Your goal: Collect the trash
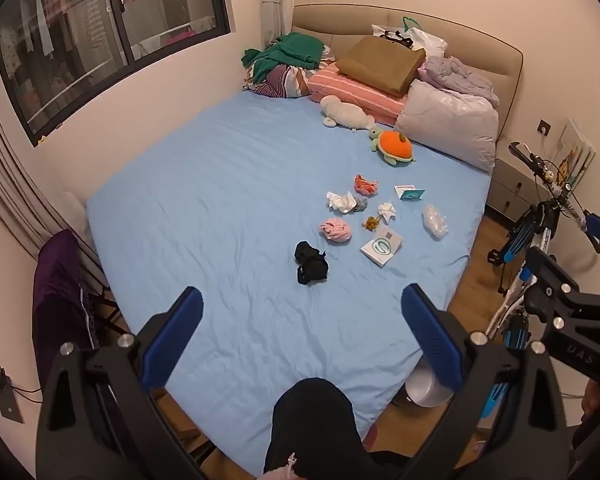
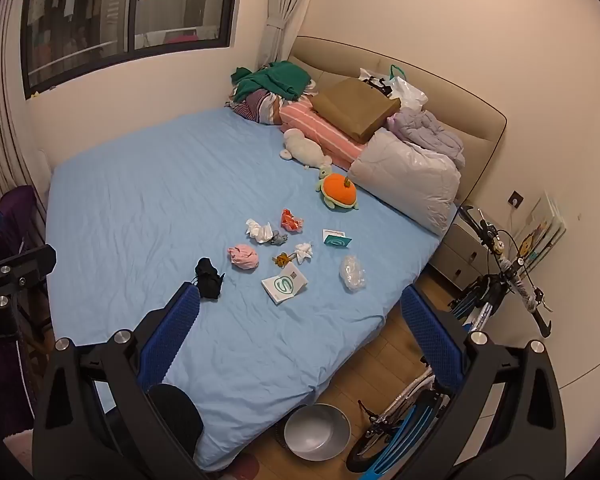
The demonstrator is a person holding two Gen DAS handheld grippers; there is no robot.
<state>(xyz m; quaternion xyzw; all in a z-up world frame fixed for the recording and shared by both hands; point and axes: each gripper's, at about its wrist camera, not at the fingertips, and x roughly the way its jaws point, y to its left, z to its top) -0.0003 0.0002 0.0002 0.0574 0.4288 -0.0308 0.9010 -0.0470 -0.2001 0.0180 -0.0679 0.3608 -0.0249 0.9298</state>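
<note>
Both tongs hang over the foot of the bed with nothing between their blue ribbed pads: the left gripper (image 1: 302, 300) stands wide open above the bare blue sheet (image 1: 204, 208), and the right gripper (image 2: 300, 300) is spread just as wide over the sheet's near edge and the wooden floor.

The trash lies scattered on the right half of the bed, well ahead of both. Nearest is a crumpled black plastic bag (image 1: 311, 262), with a balled pink wad (image 1: 335, 230) just beyond it. Further on lie a crumpled white tissue (image 1: 341, 201) touching a small grey scrap (image 1: 361, 204), a scrunched red and white wrapper (image 1: 365, 184), a smaller white tissue (image 1: 387, 211) beside a little brown and orange scrap (image 1: 371, 222), a white card with a green round logo (image 1: 381, 246), a teal and white folded card (image 1: 409, 192), and a crumpled clear plastic bag (image 1: 435, 220) close to the bed's right edge.

On the floor at the bed's near corner stands a round grey metal bin (image 2: 317, 432), empty, beside a blue and white bicycle (image 2: 476, 312). An orange and green plush turtle (image 1: 394, 146) sits near the pillows.
</note>
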